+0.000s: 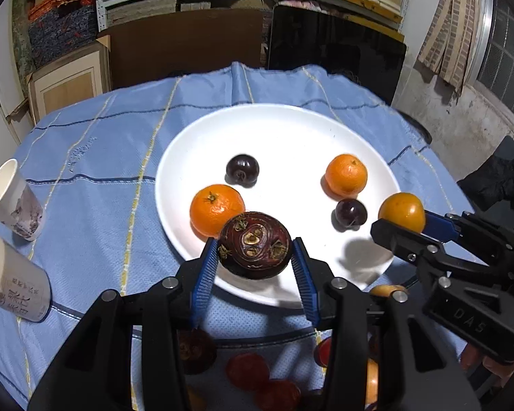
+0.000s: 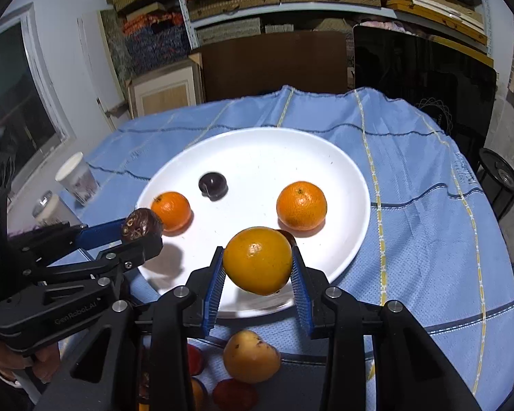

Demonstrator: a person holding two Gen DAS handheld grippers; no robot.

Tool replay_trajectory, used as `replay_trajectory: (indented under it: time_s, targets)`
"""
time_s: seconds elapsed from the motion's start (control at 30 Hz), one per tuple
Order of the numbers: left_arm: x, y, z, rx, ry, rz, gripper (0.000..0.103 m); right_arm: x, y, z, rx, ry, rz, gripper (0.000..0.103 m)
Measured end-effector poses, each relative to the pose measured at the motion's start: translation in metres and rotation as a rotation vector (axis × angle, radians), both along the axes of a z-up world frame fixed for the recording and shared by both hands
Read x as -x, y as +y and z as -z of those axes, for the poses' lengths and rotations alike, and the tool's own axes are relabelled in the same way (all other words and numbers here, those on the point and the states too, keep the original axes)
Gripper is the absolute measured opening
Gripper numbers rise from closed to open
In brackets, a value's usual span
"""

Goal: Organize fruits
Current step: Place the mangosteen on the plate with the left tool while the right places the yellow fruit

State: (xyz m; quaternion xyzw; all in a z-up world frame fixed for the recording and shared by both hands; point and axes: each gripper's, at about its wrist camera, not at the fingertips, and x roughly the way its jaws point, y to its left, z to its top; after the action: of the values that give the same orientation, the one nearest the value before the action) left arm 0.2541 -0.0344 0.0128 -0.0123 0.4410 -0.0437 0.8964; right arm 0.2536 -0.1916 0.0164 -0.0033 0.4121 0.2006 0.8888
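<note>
Two fruits aloft over the round white plate: dark maroon mangosteen clamped between left gripper fingers, smooth yellow-orange citrus squeezed between right gripper fingers. Both round, firm-skinned, likely prone to rolling; best held across the widest girth. Ahead of fingers: two tangerines, two dark plums. Blue checked cloth over counter; cluttered shelves beyond.
</note>
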Motion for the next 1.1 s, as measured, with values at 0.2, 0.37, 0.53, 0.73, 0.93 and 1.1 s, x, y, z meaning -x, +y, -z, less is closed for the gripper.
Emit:
replay_trajectory:
  time_s: [0.2,0.37,0.53,0.73,0.93,1.1]
  targets:
    - [-0.001,-0.003,0.007,0.003,0.013,0.012,0.043,0.004,0.002,0.006,-0.028,0.029,-0.029,0.038]
    - [-0.004,-0.004,0.012,-0.006,0.028,0.01,0.043,-0.004,0.008,0.014,-0.024,0.059,-0.036,0.038]
    - [-0.014,-0.005,0.019,-0.04,0.039,0.019,0.043,-0.014,0.012,0.025,-0.013,0.092,-0.034,0.038]
    - [-0.032,-0.001,0.027,0.005,0.06,0.013,0.044,-0.025,0.012,0.026,-0.014,0.053,-0.015,0.042]
    - [-0.04,-0.008,0.028,-0.071,0.052,0.025,0.049,-0.035,0.009,0.02,0.007,0.064,0.008,0.047]
    - [-0.028,-0.003,0.003,-0.074,-0.034,-0.008,0.077,-0.02,0.0,0.007,-0.046,0.039,0.011,0.048]
